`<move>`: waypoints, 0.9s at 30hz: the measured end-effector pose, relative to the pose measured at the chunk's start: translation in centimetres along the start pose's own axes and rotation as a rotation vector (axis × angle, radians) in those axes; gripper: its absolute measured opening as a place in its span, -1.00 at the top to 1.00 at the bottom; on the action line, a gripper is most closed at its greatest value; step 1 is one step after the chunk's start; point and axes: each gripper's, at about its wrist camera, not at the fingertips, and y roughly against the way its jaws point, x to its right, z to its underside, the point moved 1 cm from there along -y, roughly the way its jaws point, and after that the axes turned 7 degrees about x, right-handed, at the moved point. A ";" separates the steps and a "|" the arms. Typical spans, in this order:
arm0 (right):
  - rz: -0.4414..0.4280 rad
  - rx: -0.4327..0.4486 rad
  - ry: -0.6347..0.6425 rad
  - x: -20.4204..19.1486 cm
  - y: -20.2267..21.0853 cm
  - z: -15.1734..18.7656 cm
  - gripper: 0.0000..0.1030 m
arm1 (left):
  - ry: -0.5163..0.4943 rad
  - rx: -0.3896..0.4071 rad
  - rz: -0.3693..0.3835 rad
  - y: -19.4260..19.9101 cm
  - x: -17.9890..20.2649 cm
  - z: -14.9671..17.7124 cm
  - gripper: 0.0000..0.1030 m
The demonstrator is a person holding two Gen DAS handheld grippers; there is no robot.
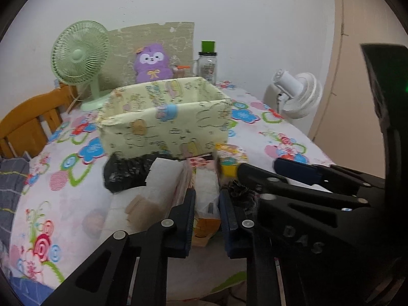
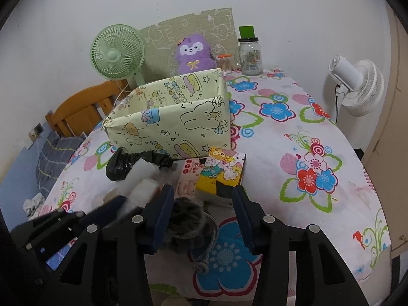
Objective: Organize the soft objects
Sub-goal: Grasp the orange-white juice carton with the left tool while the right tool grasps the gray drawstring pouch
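A pale yellow cartoon-print box (image 1: 165, 117) (image 2: 173, 119) stands open on the flowered bed. In front of it lie a black plastic bag (image 1: 125, 173) (image 2: 122, 164), a white tissue roll (image 1: 160, 181) (image 2: 140, 178), cartoon tissue packs (image 1: 204, 186) (image 2: 221, 173) and a grey furry pouch (image 1: 241, 193) (image 2: 188, 224). My left gripper (image 1: 206, 219) is open, its fingers either side of a tissue pack. My right gripper (image 2: 202, 211) is open over the grey pouch; it also shows in the left wrist view (image 1: 265, 170).
A green fan (image 1: 79, 58) (image 2: 117, 53), a purple plush (image 1: 153, 62) (image 2: 193, 53) and a glass jar (image 1: 207, 63) (image 2: 251, 56) stand behind the box. A white fan (image 1: 298, 94) (image 2: 357, 86) is at the right. A wooden headboard (image 1: 30, 125) is at the left.
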 end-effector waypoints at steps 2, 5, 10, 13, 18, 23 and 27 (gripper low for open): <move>-0.002 -0.004 -0.001 -0.1 0.0 0.0 0.00 | 0.011 -0.008 -0.011 0.0 -0.5 0.1 0.67; -0.010 -0.027 0.003 -0.4 -0.5 0.2 0.00 | 0.009 -0.006 -0.024 0.0 -0.9 0.5 0.67; -0.037 -0.063 -0.035 -0.2 -1.3 0.3 0.00 | 0.022 0.005 -0.031 -0.2 -1.2 0.6 0.65; -0.040 -0.070 -0.031 -0.3 -1.5 0.3 0.00 | 0.040 -0.016 0.003 -0.9 -1.2 0.8 0.38; -0.049 -0.113 0.011 -1.2 -2.5 0.8 0.00 | 0.055 -0.060 -0.025 -2.5 -1.5 1.4 0.46; -0.053 -0.147 0.011 -1.4 -3.7 1.6 0.00 | 0.097 -0.112 -0.006 -3.5 -2.2 2.3 0.62; -0.050 -0.153 0.018 -1.5 -4.1 1.7 -0.04 | 0.080 -0.110 -0.009 -3.6 -1.8 2.4 0.66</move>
